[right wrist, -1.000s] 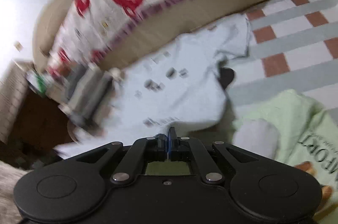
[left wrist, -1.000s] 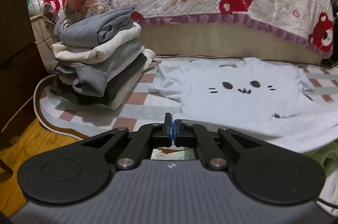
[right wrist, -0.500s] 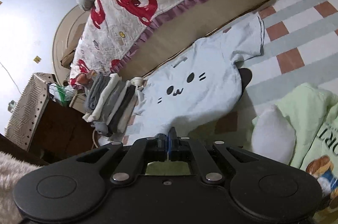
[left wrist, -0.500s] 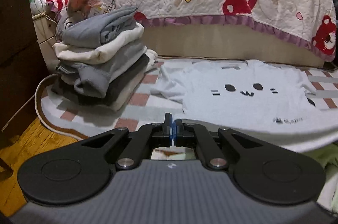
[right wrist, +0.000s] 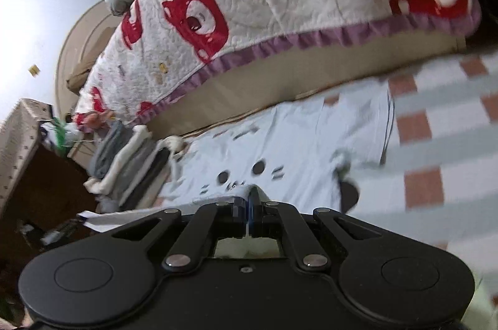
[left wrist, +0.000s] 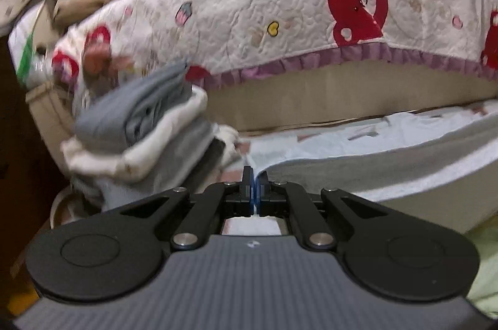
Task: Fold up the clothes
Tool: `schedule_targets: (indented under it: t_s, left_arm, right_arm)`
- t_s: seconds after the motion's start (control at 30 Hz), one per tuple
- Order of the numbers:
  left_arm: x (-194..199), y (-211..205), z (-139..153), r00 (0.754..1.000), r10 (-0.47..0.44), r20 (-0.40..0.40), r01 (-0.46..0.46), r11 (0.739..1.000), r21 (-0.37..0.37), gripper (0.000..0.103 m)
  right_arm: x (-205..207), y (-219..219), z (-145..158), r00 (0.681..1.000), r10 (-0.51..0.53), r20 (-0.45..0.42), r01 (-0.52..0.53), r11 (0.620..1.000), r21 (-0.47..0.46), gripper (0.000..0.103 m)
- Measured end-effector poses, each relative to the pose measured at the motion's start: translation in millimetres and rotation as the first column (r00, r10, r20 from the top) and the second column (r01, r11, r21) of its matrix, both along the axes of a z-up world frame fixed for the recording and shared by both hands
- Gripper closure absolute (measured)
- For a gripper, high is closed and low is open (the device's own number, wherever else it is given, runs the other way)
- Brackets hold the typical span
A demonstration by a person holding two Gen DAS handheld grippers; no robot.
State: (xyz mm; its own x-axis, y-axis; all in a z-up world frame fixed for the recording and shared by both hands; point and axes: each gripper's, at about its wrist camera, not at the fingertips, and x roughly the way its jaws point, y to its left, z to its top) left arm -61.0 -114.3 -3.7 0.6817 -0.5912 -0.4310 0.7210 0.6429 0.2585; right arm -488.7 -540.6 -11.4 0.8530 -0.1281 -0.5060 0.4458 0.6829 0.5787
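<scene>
Both tools pinching the T-shirt's (right wrist: 298, 143) hem: left tool (left wrist: 254, 190), right tool (right wrist: 249, 207). Risk: crooked, bunched fold from uneven carrying toward twelve o'clock, or slipped hem.

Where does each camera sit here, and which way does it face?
Left wrist: rides the left gripper, low over the white T-shirt, facing the bed quilt and folded stack; only its shut fingers show.
Right wrist: rides the right gripper, rolled, facing the T-shirt's cat face; only its shut fingers show.
Shared: T-shirt, stack, quilt.
</scene>
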Motion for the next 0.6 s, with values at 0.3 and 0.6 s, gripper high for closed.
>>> schedule_targets:
  t_s: [0.3, 0.6]
  left_arm:
    - [70, -66, -29, 0.989, 0.053, -0.135, -0.054, 0.998, -0.008, 0.101]
    - [98, -96, -72, 0.973, 0.102, -0.207, -0.106, 0.994, -0.007, 0.101]
  right_arm:
    - [70, -36, -1, 0.99, -0.032, -0.134, 0.007, 0.982, -0.187, 0.101]
    - [108, -62, -28, 0.984, -0.096, -0.148, 0.061, 0.973, -0.224, 0.101]
